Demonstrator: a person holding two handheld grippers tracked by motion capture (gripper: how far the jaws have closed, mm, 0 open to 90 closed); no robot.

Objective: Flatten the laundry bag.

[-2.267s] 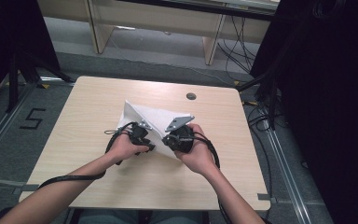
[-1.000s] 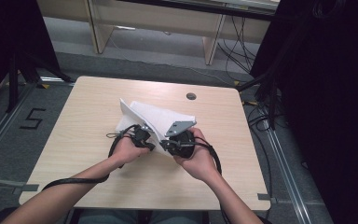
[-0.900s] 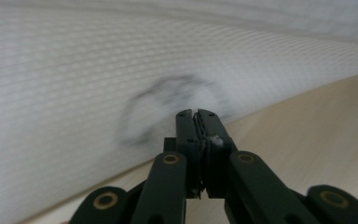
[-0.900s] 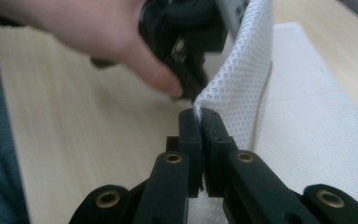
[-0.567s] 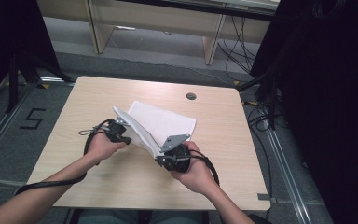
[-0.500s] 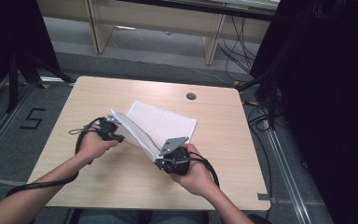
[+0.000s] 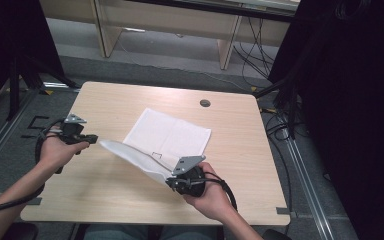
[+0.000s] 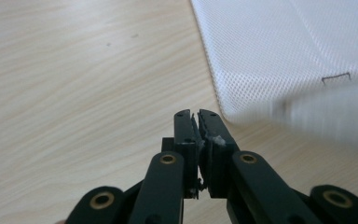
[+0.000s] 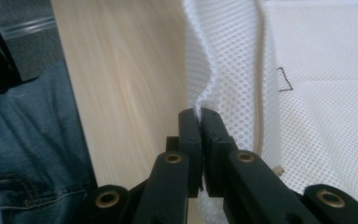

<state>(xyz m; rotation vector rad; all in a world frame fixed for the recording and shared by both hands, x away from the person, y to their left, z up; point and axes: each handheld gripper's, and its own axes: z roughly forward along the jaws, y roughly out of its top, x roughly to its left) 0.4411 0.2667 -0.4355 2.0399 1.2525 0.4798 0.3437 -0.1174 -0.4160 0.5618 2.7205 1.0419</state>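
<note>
From above, a white mesh cloth [image 7: 167,137] lies mid-tabletop [image 7: 290,150], its near flap lifted. My right tongs [image 7: 172,181] pinch that flap's near end; my left tongs [image 7: 94,138] sit just beside its other tip.

In my left gripper view, my left tongs [image 8: 195,114] are nearly closed with nothing between them, having just been opening a little; the cloth [image 8: 279,51] lies beyond.

In my right gripper view, my right tongs [image 9: 198,113] clamp the cloth's [image 9: 326,116] edge.
</note>
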